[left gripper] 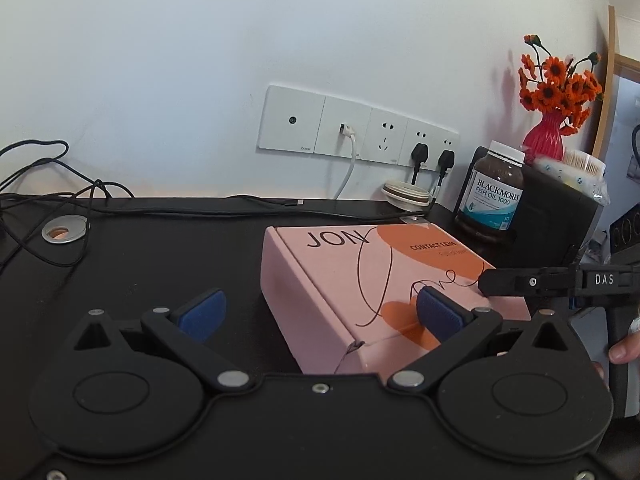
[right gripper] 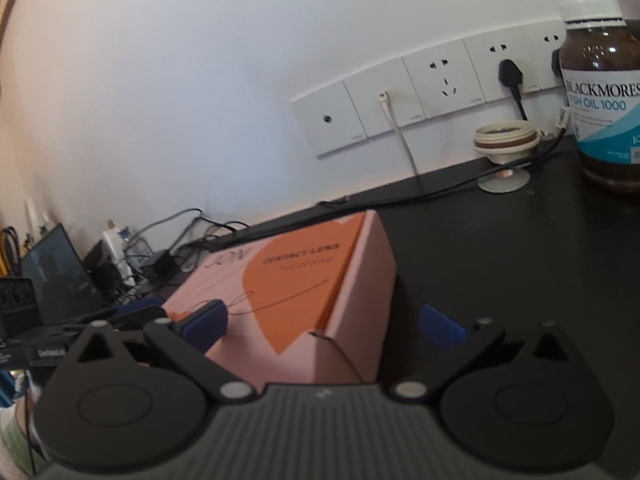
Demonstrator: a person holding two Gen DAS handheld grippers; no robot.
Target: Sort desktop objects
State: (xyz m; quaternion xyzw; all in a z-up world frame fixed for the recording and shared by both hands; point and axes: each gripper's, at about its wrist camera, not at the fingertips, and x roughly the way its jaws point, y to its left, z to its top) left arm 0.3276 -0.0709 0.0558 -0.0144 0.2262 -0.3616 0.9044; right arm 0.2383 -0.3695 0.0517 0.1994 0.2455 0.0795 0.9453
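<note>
A pink and orange contact lens box (left gripper: 360, 280) lies flat on the black desk (left gripper: 160, 264). My left gripper (left gripper: 320, 314) is open and straddles the box's near left edge, one blue pad over the lid and the other over the desk. A black finger of the right gripper (left gripper: 504, 282) reaches onto the box's right edge. In the right wrist view, my right gripper (right gripper: 324, 326) is open astride the box (right gripper: 288, 292), left pad above the lid, right pad beside the side wall. A brown fish oil bottle (left gripper: 494, 192) (right gripper: 604, 96) stands behind the box.
A black case (left gripper: 560, 216) with cotton swabs on top and a red vase of orange flowers (left gripper: 546, 136) stand at the back right. A beige ring (left gripper: 406, 194), wall sockets (left gripper: 356, 128), cables (left gripper: 60, 184) and a laptop (right gripper: 56, 276) line the wall side. A person's fingertip (left gripper: 624, 350) shows far right.
</note>
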